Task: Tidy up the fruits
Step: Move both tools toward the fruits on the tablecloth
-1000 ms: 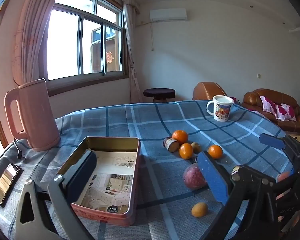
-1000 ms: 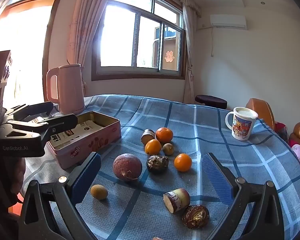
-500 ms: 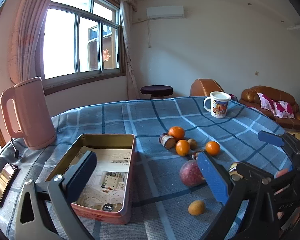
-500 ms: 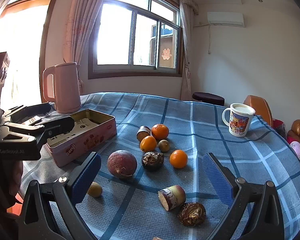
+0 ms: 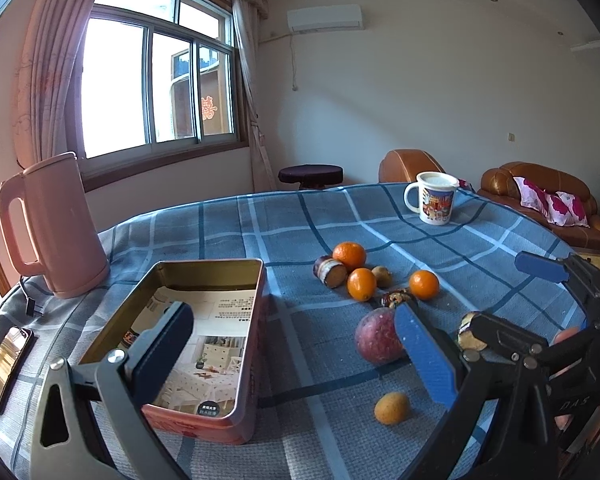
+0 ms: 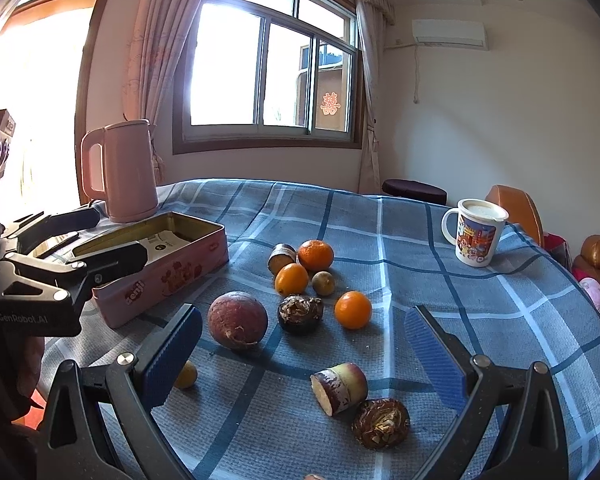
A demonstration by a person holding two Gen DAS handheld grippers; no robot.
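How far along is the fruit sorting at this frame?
Nothing looks sorted yet: the tin holds only a printed sheet. Both grippers, left and right, are open and empty. The oranges, the large reddish fruit and the other pieces remain on the tablecloth.

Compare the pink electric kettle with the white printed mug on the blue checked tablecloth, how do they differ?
The pink electric kettle is tall, plain and one colour; the white printed mug is shorter and carries a colourful picture. The kettle stands by the window behind the open pink tin box; the mug stands alone at the table's far right side. Both stand upright, with a handle on the left as seen here.
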